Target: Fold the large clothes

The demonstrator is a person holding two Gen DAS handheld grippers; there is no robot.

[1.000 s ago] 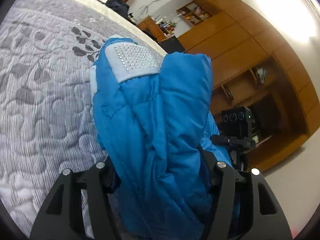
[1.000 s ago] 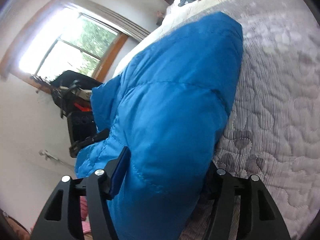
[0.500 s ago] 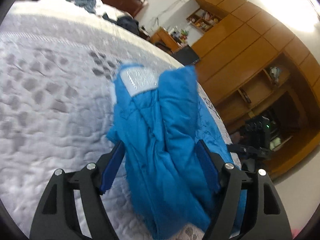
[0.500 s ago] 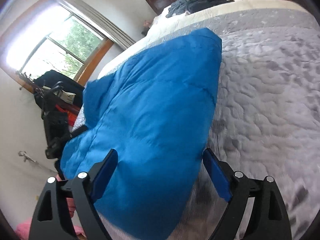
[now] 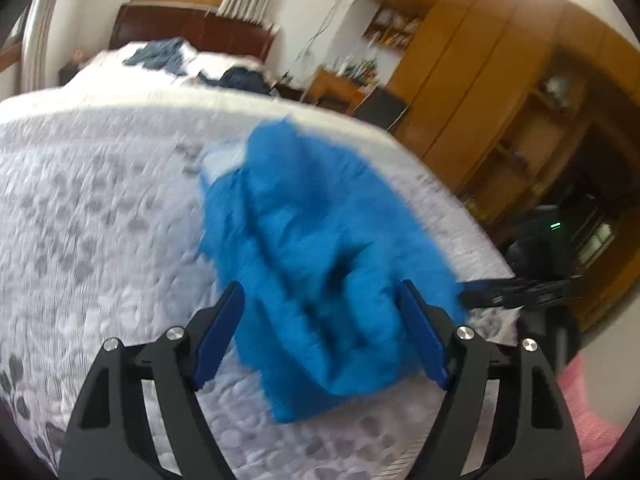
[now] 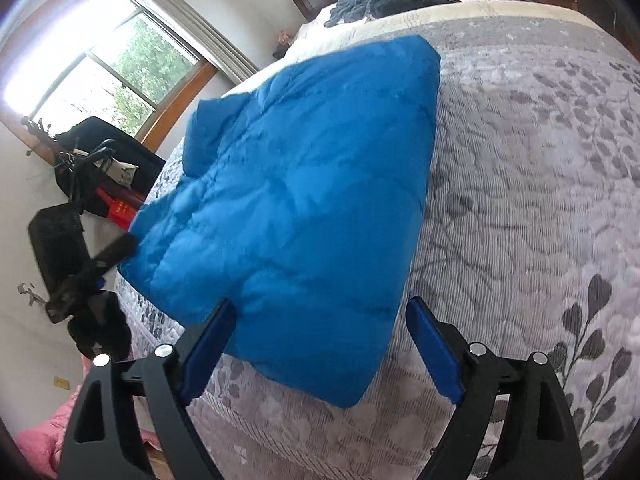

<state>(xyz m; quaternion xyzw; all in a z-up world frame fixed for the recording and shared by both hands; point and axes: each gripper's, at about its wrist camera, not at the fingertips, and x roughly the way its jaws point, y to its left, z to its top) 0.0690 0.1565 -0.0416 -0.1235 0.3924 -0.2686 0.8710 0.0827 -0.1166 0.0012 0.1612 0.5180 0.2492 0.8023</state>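
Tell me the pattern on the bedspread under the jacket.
Grey bedspread with darker leaf and vine prints; clearest in the right wrist view.

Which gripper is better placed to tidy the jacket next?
Likely left. The left gripper is open over the jacket's rumpled end; the right gripper, also open, faces a smooth, flat edge.

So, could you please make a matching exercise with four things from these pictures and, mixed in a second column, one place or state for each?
Things:
1. blue jacket
2. left gripper
3. dark clothes
4. pink cloth

Places or states:
A. heaped at the far end of the bed, by the headboard
B. open, holding nothing
C. lying folded on the grey quilt
D. low down beside the bed

Pairs: 1-C, 2-B, 3-A, 4-D
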